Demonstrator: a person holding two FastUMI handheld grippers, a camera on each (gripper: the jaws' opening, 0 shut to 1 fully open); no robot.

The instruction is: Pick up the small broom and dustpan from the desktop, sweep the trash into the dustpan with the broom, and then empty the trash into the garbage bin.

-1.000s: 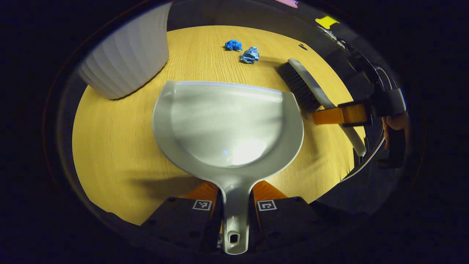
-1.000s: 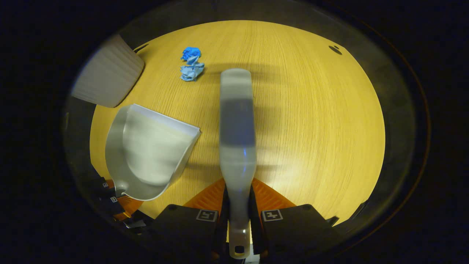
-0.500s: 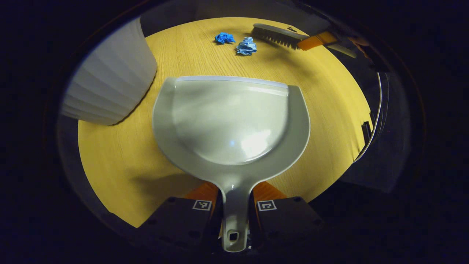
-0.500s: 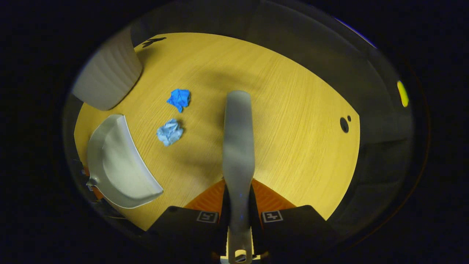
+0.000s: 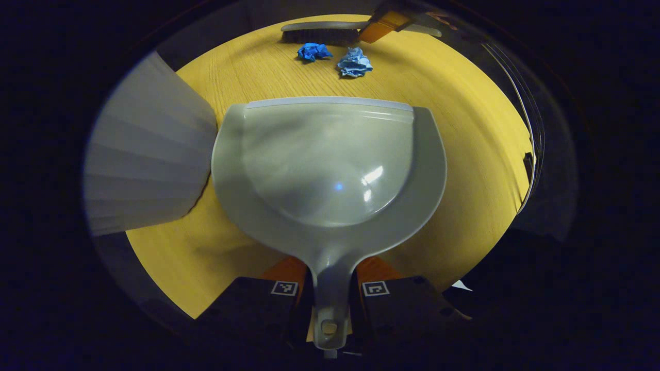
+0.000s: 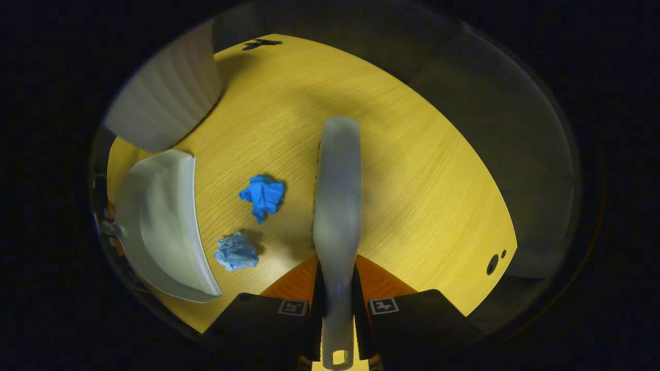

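The right gripper (image 6: 335, 304) has its fingers closed on the handle of the small broom (image 6: 336, 196). Within the last second it has carried the broom from beside the dustpan (image 5: 325, 165) to the far side of the two blue paper wads (image 5: 315, 51) (image 5: 354, 63), so the bristles now lie just behind them. The left gripper (image 5: 330, 291) is clamped on the dustpan handle and has advanced the pan, whose front lip now faces the wads with a strip of bare desktop (image 5: 464, 154) between. The ribbed white garbage bin (image 5: 147, 170) stands just beside the pan's left edge. Judgement: both tools are in hand and aligned; the sweeping stroke toward the pan appears to be next.
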